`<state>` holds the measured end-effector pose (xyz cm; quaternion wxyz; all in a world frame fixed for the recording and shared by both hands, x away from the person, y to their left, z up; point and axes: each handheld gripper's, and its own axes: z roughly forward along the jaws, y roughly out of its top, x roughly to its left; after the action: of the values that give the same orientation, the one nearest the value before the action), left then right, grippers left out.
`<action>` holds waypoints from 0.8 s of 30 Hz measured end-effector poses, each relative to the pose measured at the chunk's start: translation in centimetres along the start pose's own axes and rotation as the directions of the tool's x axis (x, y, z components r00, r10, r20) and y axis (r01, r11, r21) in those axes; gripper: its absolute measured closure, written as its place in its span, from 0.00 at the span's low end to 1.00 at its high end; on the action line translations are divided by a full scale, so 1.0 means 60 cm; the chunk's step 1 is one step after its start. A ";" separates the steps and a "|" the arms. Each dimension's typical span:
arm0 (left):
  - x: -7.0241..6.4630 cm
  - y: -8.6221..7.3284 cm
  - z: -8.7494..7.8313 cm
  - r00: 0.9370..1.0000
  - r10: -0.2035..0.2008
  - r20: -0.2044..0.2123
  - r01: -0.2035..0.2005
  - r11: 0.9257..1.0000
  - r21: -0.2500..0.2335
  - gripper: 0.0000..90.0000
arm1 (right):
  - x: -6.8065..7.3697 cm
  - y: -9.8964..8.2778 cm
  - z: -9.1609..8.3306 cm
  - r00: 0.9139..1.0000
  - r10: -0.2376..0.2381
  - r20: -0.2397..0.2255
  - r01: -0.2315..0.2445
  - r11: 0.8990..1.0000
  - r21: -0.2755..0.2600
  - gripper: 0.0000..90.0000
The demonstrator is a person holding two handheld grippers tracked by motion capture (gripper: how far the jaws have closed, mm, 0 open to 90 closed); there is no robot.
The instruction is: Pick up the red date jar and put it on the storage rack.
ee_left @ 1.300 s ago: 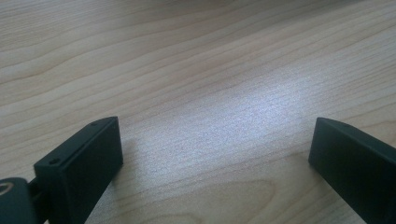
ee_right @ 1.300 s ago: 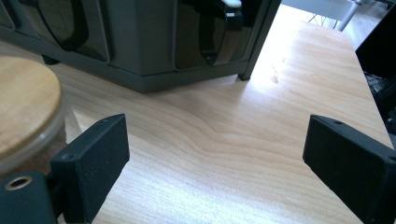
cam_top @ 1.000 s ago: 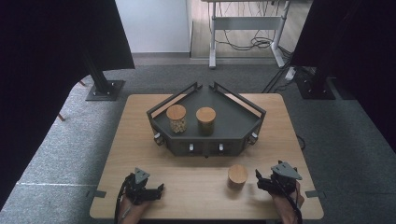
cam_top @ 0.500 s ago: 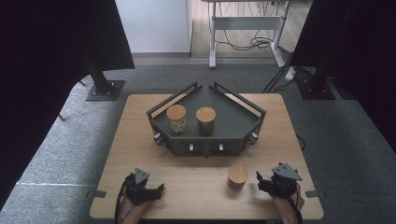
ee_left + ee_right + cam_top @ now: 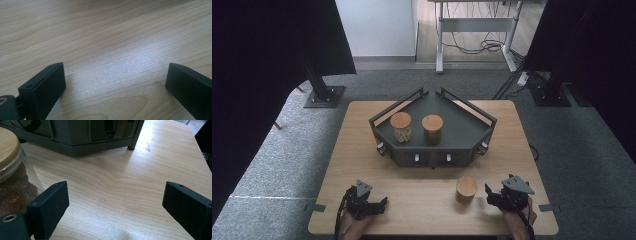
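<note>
Near the table's [image 5: 362, 150] front edge, just left of the right gripper [image 5: 490, 194], stands the lidded jar [image 5: 466, 189]. Jaws wide apart, gripping nothing. Better to swing left, centre on the glass below the lid, then close gently.

Even overhead light leaves a pale sheen on the table [image 5: 130, 62], dark room edges, near jaws soft.

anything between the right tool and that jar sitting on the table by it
Nothing visible. The right tool sits open on the table just beside the jar, with bare wood between them. In the right gripper view the jar stands just outside one jaw, not between them.
</note>
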<state>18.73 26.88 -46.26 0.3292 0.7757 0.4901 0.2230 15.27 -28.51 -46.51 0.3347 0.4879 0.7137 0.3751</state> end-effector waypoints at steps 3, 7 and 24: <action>0.000 0.000 0.000 1.000 0.000 0.000 0.000 1.000 0.000 0.03 | 0.001 0.001 -0.003 1.000 0.000 -0.002 0.000 1.000 -0.009 0.07; 0.000 0.000 0.000 1.000 0.000 0.000 0.000 1.000 0.000 0.03 | 0.003 0.003 -0.006 1.000 0.001 -0.003 -0.001 1.000 -0.020 0.07; 0.000 0.000 0.000 1.000 0.000 0.000 0.000 1.000 0.000 0.03 | 0.009 0.014 -0.020 1.000 -0.001 -0.016 0.000 0.998 -0.059 0.07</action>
<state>18.73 26.88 -46.25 0.3292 0.7758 0.4899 0.2230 14.49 -28.04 -45.27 0.3433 0.4747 0.7049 0.3998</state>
